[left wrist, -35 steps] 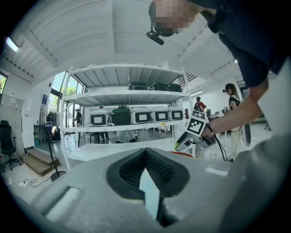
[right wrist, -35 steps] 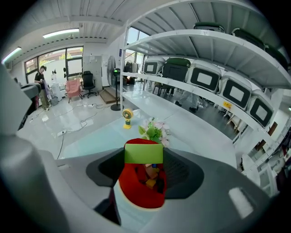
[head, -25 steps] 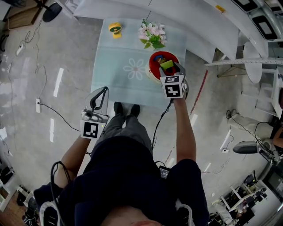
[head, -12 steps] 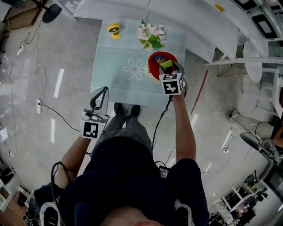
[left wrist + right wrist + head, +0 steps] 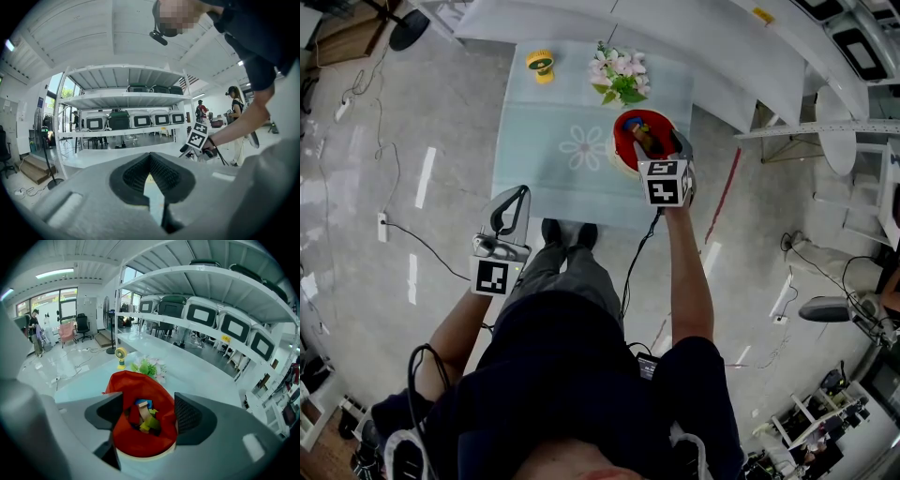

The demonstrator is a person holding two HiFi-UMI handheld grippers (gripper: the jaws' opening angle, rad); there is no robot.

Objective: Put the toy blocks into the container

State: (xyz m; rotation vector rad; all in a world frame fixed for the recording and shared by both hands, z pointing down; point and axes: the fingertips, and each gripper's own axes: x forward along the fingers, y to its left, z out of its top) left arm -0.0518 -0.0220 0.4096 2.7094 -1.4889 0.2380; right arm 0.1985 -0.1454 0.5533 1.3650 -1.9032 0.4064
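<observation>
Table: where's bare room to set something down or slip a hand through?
Bare: the left and middle of the table, from the fan to the near edge, plus a narrow gap between fan and flowers. Crowded: the right side, with flowers, the container of blocks, and the right gripper above it, jaws just opened, gripping nothing.

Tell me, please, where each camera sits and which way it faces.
Head view: on the person's head, facing steeply down at the table and red container; shows their body, left gripper, right gripper.
Left gripper view: on the left gripper, facing roughly level at shelves; shows its shut jaws and the right arm.
Right gripper view: on the right gripper, tilted down into the container of toy blocks; its jaws, just opened wider, grip nothing.
Shared: head and right gripper views both show container, fan, flowers.
</observation>
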